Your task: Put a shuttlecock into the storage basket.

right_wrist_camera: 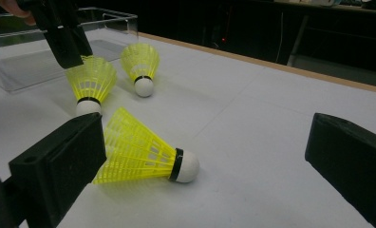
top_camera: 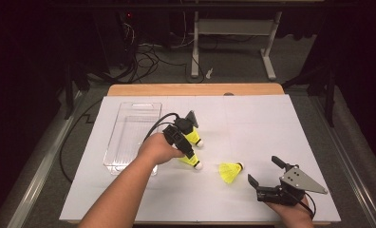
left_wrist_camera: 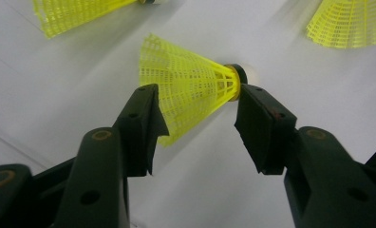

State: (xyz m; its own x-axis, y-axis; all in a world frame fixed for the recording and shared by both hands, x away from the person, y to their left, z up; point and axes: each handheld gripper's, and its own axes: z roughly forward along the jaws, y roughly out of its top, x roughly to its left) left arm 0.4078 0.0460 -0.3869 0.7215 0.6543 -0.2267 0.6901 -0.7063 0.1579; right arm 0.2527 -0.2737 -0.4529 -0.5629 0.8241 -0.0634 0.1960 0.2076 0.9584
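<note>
clear tray: stands at the left of the white tabletop, with nothing in it that i can see.
left tool: lowered over the middle shuttlecock, which lies just right of the tray. in the left gripper view its jaws bracket this shuttlecock, one at the skirt's rim, the other at the cork end; touching or nearly so, firm grip not certain.
far shuttlecock: lies just behind it, partly hidden by the tool.
near shuttlecock: lies on its side, further right, untouched.
right tool: hovers near it, jaws wide, holding nothing.
step in hand: likely the pickup of the middle shuttlecock.
next move: probably squeeze gently, lift, carry left to the tray.
</note>
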